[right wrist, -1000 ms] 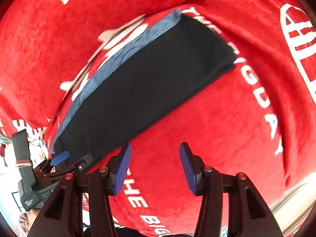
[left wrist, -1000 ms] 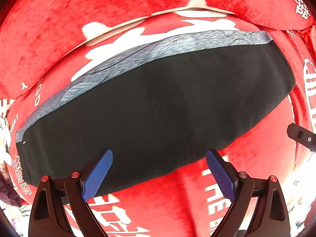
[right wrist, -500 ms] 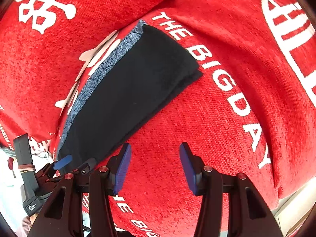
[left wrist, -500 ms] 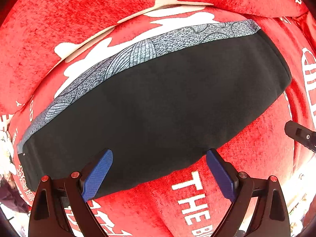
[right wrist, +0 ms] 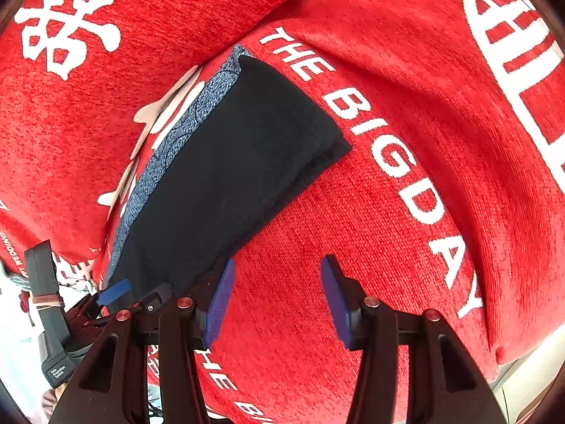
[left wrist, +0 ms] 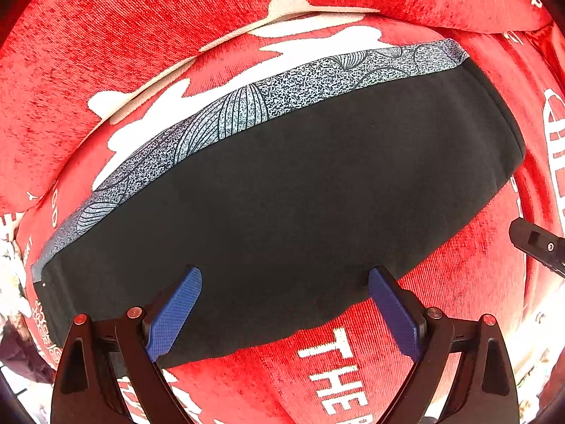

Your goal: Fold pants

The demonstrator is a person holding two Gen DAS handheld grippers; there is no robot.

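The black pants lie folded flat into a long strip on a red sofa seat, with a grey patterned band along the far edge. My left gripper is open and empty, held just above the pants' near edge. In the right wrist view the pants stretch away to the upper left. My right gripper is open and empty over bare red cloth beside the pants' right end. The left gripper also shows at the lower left of that view.
The red sofa cover bears white lettering and figures. The red backrest cushion rises behind the pants. The right gripper's tip shows at the right edge of the left wrist view. The seat's front edge falls away at lower right.
Both grippers have drawn back from the pants, which look smaller in the right wrist view. The pants lie still. Both grippers stay open.
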